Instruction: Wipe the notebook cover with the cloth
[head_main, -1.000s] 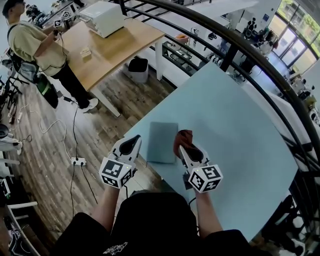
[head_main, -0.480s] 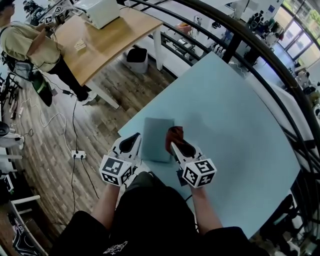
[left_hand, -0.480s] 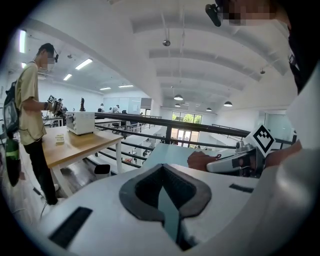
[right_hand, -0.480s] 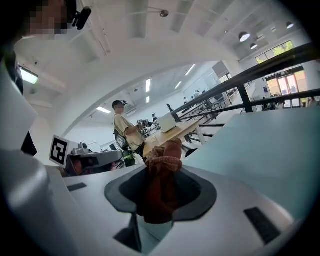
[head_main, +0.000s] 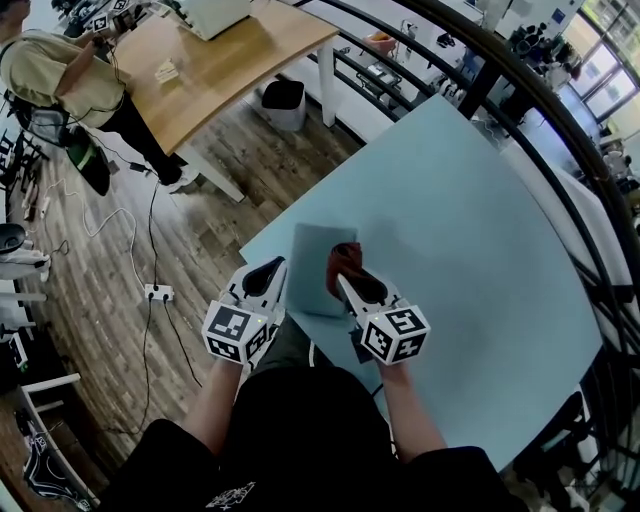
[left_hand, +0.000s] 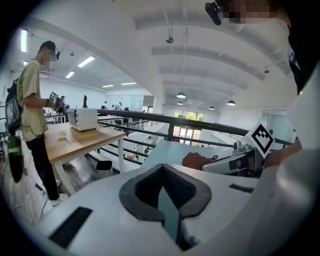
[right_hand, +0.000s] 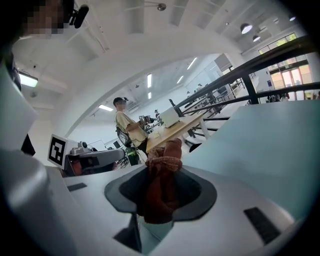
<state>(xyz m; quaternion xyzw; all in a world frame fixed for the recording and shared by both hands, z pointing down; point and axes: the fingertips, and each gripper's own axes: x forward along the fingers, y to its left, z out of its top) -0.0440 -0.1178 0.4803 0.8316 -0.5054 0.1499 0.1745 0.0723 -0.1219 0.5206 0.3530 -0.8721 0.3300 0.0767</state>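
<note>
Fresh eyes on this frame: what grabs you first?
The rust-red crumpled cloth, clamped in the right claw, stands out against the pale blue table, at the right edge of the flat grey-blue notebook near the table's near corner. The left claw hangs empty just left of the notebook; a person in a beige shirt stands by a wooden table at upper left.

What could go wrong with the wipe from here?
The notebook lies near the table's corner, and the left tongs sit shut beside it, seemingly not pinning it; a stroke might push it off. The cloth is bunched in the right tongs, so bare tips could scrape the cover.
</note>
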